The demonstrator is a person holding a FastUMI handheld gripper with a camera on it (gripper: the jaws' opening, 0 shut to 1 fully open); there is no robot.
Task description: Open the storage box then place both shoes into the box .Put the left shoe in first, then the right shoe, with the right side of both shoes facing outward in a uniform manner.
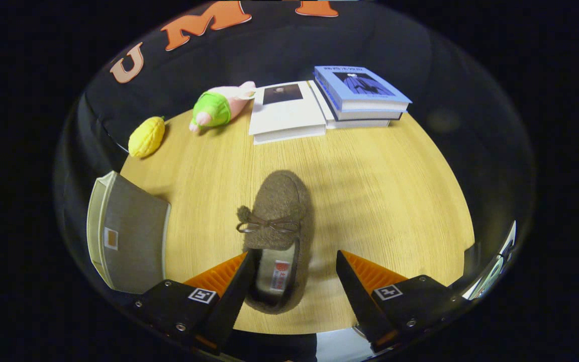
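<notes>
Wide-open gripper [294, 261] straddles a fuzzy brown bow-tied shoe [279, 221], gripping nothing.

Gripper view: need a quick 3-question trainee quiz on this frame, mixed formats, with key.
1. True or false: the tool is shut on the brown slipper.
2. Multiple choice: what lies just beside the yellow plush toy at the far side of the wooden table?
A. a blue mug
B. a pink and green plush toy
C. a second slipper
3. Fill in: the blue book lies on top of a ____ of books.

Key:
1. False: the fingers stand apart, with the slipper's heel end between them.
2. B
3. stack
</notes>
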